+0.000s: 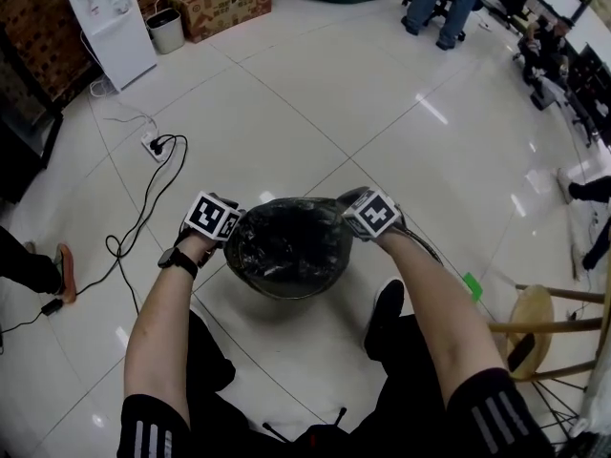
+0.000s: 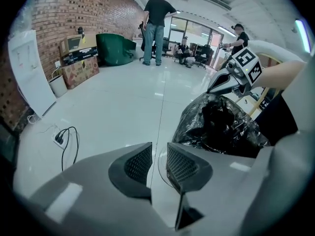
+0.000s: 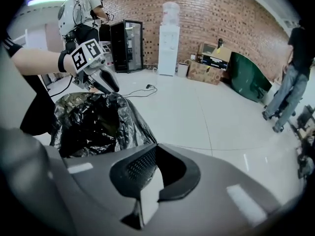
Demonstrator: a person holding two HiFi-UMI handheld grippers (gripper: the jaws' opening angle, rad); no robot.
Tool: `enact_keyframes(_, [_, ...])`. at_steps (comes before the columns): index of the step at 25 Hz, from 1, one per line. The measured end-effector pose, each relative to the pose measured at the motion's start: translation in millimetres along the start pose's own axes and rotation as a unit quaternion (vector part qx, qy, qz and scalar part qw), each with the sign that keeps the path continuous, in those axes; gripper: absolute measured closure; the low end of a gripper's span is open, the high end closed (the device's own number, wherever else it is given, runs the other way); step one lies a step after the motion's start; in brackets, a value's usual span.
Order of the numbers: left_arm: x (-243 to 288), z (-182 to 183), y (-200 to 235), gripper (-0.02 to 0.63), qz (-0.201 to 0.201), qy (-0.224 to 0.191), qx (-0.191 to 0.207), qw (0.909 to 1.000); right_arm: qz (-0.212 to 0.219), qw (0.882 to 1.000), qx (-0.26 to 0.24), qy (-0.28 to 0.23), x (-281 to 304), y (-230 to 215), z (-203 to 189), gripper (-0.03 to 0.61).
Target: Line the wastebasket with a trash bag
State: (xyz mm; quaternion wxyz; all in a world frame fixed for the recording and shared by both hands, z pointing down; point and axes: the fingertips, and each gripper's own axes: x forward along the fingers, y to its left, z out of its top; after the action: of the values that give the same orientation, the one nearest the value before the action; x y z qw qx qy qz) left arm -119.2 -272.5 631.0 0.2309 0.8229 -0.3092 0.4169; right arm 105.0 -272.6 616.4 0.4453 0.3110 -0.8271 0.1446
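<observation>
The wastebasket stands on the floor between my hands, its top covered by a crinkled black trash bag (image 1: 286, 244) that hangs over the rim. My left gripper (image 1: 221, 227) is at the bag's left edge; in its own view the left gripper (image 2: 158, 154) shows its jaws a little apart, with only floor between them and the bag (image 2: 221, 124) off to the right. My right gripper (image 1: 368, 219) is at the bag's right edge. Seen in its own view, the right gripper (image 3: 156, 157) is shut with no plastic visible between the jaws, and the bag (image 3: 93, 122) lies to the left.
A power strip with a black cable (image 1: 158, 146) lies on the floor to the left. A water dispenser (image 1: 110, 17), a small bin (image 1: 167, 29) and a cardboard box (image 1: 224, 8) stand at the back wall. To the right is a wooden stool (image 1: 535, 318). People (image 1: 449, 3) stand far off.
</observation>
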Motion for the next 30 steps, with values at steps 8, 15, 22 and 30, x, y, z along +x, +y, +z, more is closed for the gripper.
enact_keyframes(8, [19.9, -27.0, 4.3, 0.525, -0.01, 0.031, -0.02, 0.9993, 0.023, 0.999, 0.017, 0.03, 37.7, 10.4, -26.5, 0.571])
enact_keyframes(15, [27.3, -24.6, -0.8, 0.56, -0.023, 0.022, -0.035, 0.9989, 0.037, 0.998, 0.045, 0.029, 49.8, 14.9, -36.7, 0.572])
enact_keyframes(22, [10.1, -18.0, 18.4, 0.548, -0.009, 0.01, -0.03, 0.9995, 0.034, 0.998, 0.031, 0.034, 47.2, 13.6, -40.3, 0.572])
enact_keyframes(30, [-0.7, -15.2, -4.5, 0.534, -0.087, -0.01, -0.054, 0.9947, 0.032, 0.999, 0.033, 0.021, 40.1, 10.8, -31.2, 0.572])
